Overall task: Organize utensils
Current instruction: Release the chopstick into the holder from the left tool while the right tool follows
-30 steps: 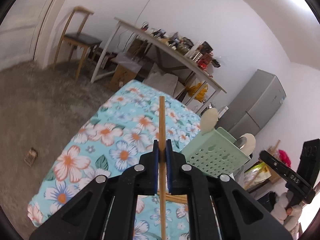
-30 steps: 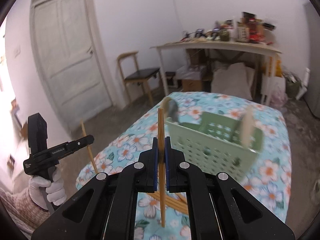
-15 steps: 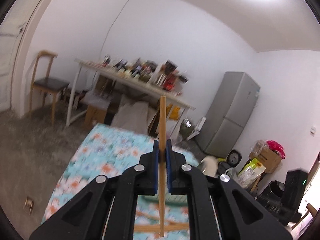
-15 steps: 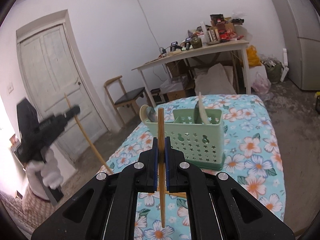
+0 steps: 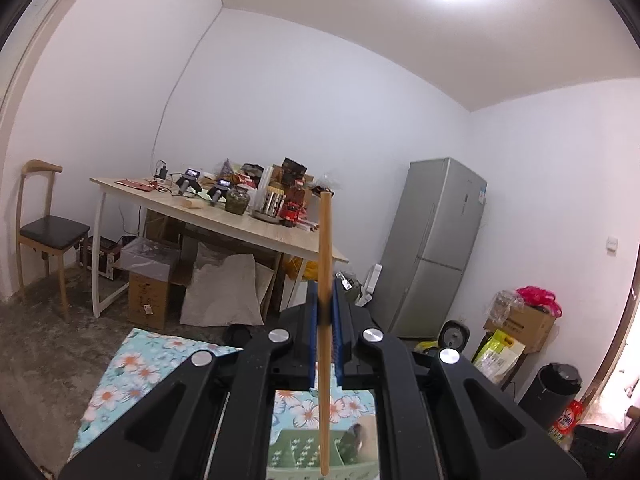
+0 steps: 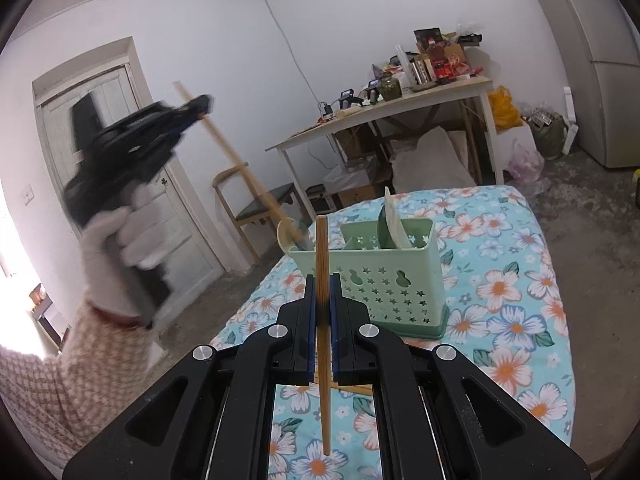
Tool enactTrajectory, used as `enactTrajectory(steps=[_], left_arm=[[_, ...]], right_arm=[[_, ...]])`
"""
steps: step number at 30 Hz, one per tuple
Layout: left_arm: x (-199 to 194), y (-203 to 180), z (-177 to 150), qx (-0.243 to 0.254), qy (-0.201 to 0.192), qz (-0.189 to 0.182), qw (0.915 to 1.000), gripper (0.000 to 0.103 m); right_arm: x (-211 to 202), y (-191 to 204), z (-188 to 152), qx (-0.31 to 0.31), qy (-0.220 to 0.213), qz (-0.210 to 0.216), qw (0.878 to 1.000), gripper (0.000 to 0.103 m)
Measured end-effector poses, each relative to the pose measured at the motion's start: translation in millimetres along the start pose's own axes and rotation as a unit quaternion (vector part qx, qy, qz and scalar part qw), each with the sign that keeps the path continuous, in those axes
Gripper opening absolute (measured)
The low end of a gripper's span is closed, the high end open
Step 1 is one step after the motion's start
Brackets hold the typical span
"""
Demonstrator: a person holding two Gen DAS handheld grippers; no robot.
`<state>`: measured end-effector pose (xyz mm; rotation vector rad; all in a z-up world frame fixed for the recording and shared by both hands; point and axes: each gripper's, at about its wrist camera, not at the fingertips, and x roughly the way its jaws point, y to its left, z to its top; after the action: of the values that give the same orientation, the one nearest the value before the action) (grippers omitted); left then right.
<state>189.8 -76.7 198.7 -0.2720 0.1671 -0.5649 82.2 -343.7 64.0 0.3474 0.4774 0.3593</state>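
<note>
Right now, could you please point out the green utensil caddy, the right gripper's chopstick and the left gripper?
Green utensil caddy [image 6: 404, 280], right wrist view, front wall.
Right gripper's chopstick [image 6: 322, 256], right wrist view, upper shaft.
Left gripper [image 6: 202, 106], right wrist view, fingertips.

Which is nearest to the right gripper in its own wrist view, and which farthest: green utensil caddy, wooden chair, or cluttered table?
1. Green utensil caddy, just ahead of the right gripper on the floral cloth.
2. Wooden chair, beyond, left by the door.
3. Cluttered table, farthest, against the back wall.
</note>
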Motion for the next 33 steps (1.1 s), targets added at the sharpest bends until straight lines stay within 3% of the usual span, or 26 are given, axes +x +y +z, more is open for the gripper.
enactTrajectory(steps=[5, 12, 21, 26, 29, 33], left_arm=[[51.9, -4.8, -21.0, 0.013, 0.022, 0.011, 0.9996, 0.006], [93.7, 1.6, -47.9, 0.021, 0.046, 0.024, 0.9984, 0.006], [100.6, 16.1, -80.6, 0.020, 0.091, 0.039, 0.9949, 0.007], [83.9, 22.5, -83.9, 0.007, 0.095, 0.042, 0.9946, 0.037], [75.2, 18.8, -84.0, 0.019, 0.096, 0.047, 0.9941, 0.048], [57.2, 14.9, -80.6, 0.023, 0.084, 0.047, 0.9950, 0.054]], right_arm=[[1.6, -5.1, -0.5, 0.005, 0.002, 0.006, 1.000, 0.004], [3.5, -12.6, -1.6, 0.015, 0.007, 0.015, 1.000, 0.004], [3.4, -14.5, -2.4, 0.019, 0.011, 0.016, 1.000, 0.004], [2.3, -16.0, -2.6, 0.024, 0.011, 0.012, 1.000, 0.004], [3.1, -17.9, -3.8, 0.032, 0.010, 0.011, 0.999, 0.004], [1.5, -17.8, -3.7, 0.034, 0.006, 0.012, 0.999, 0.004]])
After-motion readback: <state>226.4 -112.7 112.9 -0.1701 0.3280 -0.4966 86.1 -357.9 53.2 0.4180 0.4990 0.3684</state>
